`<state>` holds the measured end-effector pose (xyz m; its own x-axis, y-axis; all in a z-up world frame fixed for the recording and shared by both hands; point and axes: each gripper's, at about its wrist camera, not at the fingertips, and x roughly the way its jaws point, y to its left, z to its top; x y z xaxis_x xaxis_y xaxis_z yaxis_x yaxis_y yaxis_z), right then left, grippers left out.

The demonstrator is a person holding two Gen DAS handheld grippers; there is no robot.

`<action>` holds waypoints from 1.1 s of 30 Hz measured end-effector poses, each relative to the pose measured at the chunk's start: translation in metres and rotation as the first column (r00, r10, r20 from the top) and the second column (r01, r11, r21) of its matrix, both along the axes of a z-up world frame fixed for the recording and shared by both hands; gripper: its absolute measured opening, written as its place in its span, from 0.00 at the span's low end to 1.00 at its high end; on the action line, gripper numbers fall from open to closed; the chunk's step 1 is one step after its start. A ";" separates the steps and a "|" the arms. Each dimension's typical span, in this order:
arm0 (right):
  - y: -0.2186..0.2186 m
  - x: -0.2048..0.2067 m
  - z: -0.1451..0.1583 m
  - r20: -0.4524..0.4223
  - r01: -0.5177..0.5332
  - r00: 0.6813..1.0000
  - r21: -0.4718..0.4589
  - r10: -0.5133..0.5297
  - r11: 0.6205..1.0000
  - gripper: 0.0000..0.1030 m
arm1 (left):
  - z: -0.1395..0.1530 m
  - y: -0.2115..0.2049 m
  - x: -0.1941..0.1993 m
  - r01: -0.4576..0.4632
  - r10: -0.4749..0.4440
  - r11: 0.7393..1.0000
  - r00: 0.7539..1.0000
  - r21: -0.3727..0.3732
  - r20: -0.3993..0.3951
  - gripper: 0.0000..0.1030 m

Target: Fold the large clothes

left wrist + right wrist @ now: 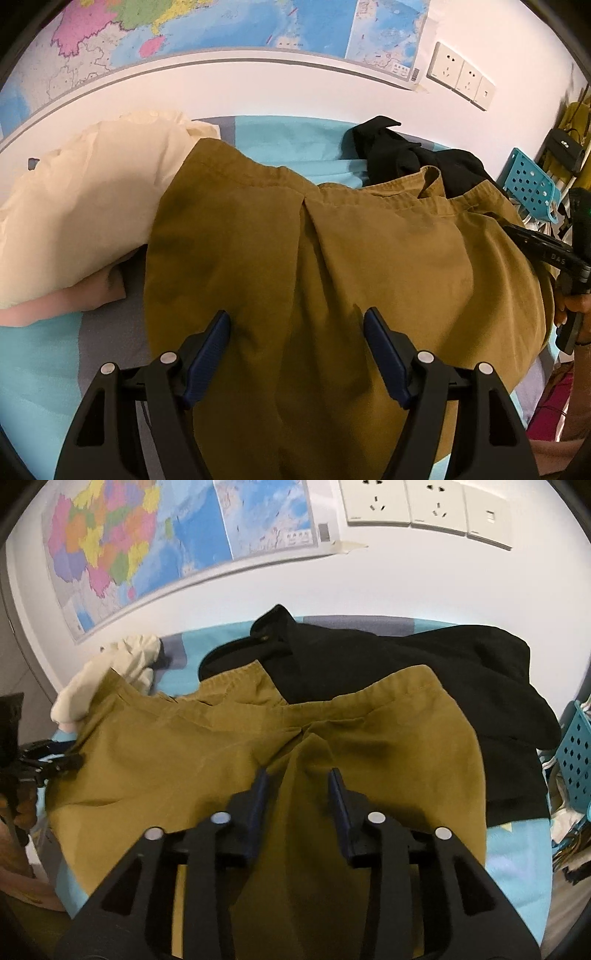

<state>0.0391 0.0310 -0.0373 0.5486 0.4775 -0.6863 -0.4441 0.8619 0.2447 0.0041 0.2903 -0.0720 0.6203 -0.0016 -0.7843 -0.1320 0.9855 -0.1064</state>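
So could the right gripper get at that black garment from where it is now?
Probably yes. The right gripper is open over the mustard garment, and the black garment lies just beyond with nothing on top, though the mustard one overlaps its near edge.

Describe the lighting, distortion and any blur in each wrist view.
Left wrist view: warm, yellowish light; strong fisheye bending the map edge into an arc; dark corners; soft shadows in the olive garment; slight blur at the right rim. Right wrist view: cooler, whiter wall; the same barrel distortion; black garment too dark to show detail.
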 end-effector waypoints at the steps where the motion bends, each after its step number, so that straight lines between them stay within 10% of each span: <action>1: -0.001 -0.001 0.001 -0.001 0.000 1.000 0.009 0.000 1.000 0.45 | 0.001 -0.001 -0.001 0.002 -0.002 1.000 1.000 0.007 0.003 0.70; 10: 0.004 -0.027 -0.001 -0.028 -0.079 0.996 0.017 0.079 0.997 0.56 | 0.003 -0.011 -0.002 0.018 -0.018 0.999 1.000 0.044 0.018 0.71; 16: 0.019 -0.019 -0.017 -0.017 -0.076 0.997 -0.062 0.075 0.995 0.09 | -0.002 -0.012 0.002 0.016 -0.016 0.998 1.000 0.058 0.008 0.72; 23: 0.026 -0.010 0.008 0.117 -0.048 0.992 -0.049 0.054 0.998 0.03 | 0.004 0.004 0.001 -0.037 0.037 0.999 0.999 0.007 0.029 0.71; 26: 0.036 0.003 -0.017 0.034 -0.081 0.996 -0.119 0.086 0.990 0.02 | 0.006 0.000 0.002 -0.024 0.024 1.000 0.999 0.012 0.032 0.71; 29: 0.029 0.002 -0.023 -0.007 -0.079 0.997 -0.085 0.079 0.993 0.04 | 0.001 -0.009 0.005 0.006 -0.007 0.999 1.000 0.045 0.011 0.72; 33: 0.008 -0.009 -0.002 0.013 -0.048 0.999 0.014 0.048 0.999 0.52 | 0.000 -0.017 0.010 0.019 -0.020 0.995 1.000 0.101 0.005 0.74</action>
